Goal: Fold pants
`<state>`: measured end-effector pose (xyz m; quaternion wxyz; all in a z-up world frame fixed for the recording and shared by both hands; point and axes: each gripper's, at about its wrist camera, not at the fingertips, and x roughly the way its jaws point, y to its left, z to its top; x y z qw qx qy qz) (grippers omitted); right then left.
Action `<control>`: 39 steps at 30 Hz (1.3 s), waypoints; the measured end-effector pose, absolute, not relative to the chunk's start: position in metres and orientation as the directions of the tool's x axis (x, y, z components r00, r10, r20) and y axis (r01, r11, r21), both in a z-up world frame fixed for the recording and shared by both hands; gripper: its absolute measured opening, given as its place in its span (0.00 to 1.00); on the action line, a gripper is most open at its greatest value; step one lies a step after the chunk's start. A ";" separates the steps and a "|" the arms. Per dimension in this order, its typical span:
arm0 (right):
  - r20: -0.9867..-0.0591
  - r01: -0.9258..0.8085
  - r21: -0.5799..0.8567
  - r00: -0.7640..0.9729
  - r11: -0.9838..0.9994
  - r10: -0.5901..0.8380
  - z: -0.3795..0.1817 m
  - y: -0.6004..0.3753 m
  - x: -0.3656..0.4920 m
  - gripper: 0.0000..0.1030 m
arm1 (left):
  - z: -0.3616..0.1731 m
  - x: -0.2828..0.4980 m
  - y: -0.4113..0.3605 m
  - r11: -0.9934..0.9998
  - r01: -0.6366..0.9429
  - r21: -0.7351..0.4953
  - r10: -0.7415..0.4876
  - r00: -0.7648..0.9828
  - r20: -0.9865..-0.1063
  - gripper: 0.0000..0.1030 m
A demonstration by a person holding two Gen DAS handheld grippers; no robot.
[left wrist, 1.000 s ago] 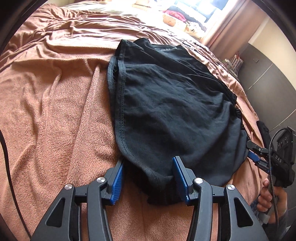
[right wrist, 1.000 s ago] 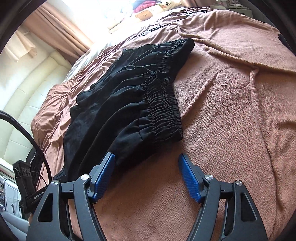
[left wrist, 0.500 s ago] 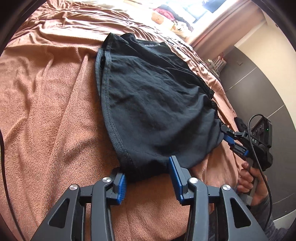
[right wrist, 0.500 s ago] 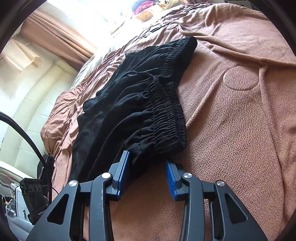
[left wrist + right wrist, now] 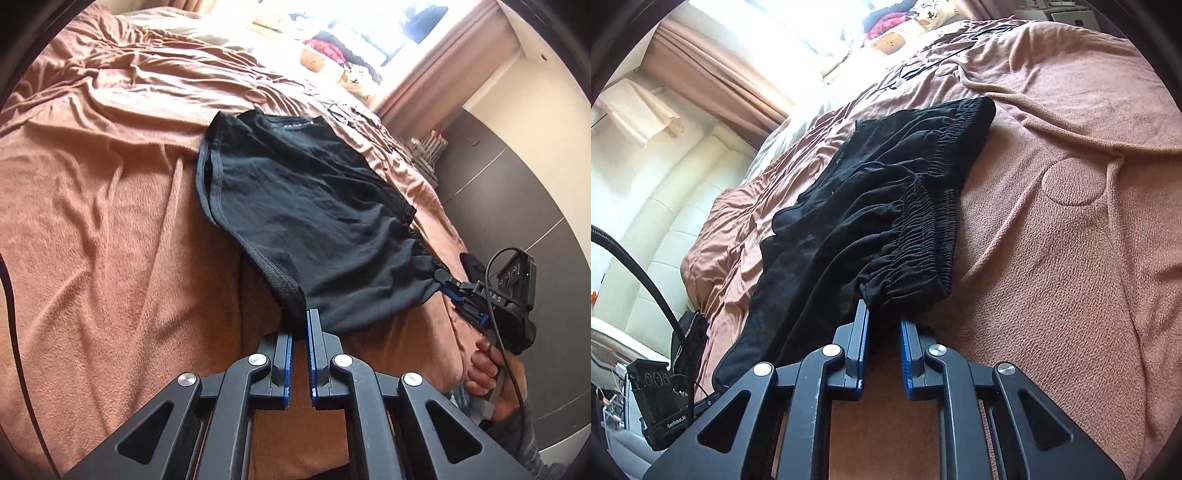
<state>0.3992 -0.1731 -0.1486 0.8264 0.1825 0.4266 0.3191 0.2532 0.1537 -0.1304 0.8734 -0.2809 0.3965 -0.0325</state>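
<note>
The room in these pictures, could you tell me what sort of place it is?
Most likely a bedroom: the black pants lie on a wide bed under a brown blanket, with curtains at a bright window and a padded cream headboard.

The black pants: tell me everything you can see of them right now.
The black pants are short, of thin matte wrinkled fabric, with a gathered elastic waistband and stitched hems. They lie flattened on the brown blanket. The left gripper pinches the near hem corner, lifting it; the right gripper is closing on the near waistband corner.
</note>
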 end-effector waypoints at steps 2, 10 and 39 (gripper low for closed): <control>-0.580 -0.373 0.579 0.436 0.725 0.688 -0.146 -0.174 0.398 0.11 | -0.118 0.257 0.156 0.844 -0.160 -0.512 -0.270 0.697 -0.664 0.07; -0.548 -0.380 0.604 0.439 0.700 0.712 -0.139 -0.177 0.400 0.11 | -0.080 0.278 0.164 0.858 -0.140 -0.494 -0.241 0.739 -0.629 0.07; -0.462 -0.340 0.695 0.465 0.634 0.755 -0.116 -0.167 0.463 0.11 | -0.009 0.420 0.189 0.873 -0.091 -0.479 -0.239 0.777 -0.582 0.06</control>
